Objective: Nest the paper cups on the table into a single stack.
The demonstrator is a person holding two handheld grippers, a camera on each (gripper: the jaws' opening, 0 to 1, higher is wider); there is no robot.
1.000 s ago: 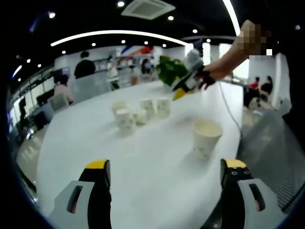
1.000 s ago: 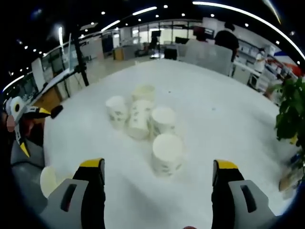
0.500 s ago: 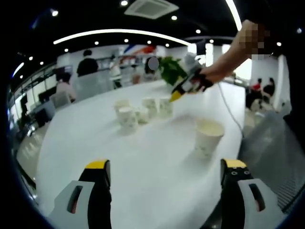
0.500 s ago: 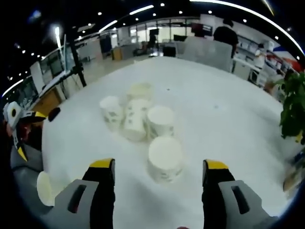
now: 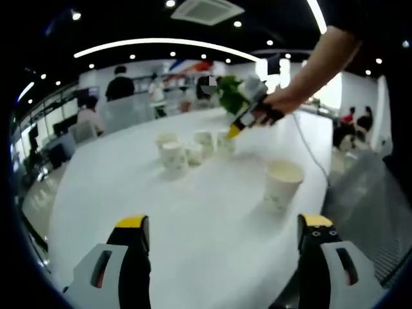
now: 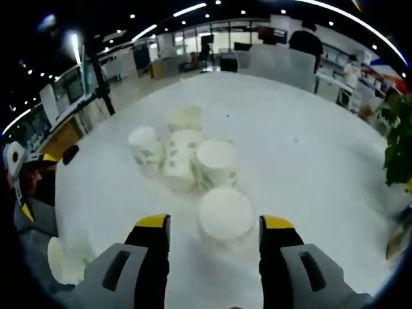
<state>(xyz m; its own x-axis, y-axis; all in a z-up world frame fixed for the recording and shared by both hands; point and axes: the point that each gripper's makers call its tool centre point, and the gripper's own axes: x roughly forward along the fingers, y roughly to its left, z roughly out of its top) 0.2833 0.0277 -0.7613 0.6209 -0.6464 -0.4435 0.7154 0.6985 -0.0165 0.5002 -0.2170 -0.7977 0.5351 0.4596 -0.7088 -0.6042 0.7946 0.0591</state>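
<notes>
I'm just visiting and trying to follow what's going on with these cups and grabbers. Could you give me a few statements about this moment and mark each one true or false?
1. The right gripper has its jaws on either side of a paper cup. True.
2. All the cups are already nested into one stack. False: several stand apart in a cluster on the white table.
3. The left gripper is clamped on a cup. False: its jaws are wide apart with nothing between them.
4. One lone cup stands apart from the cluster, near the table edge. True.
5. A green plant stands beyond the cups. True.
</notes>
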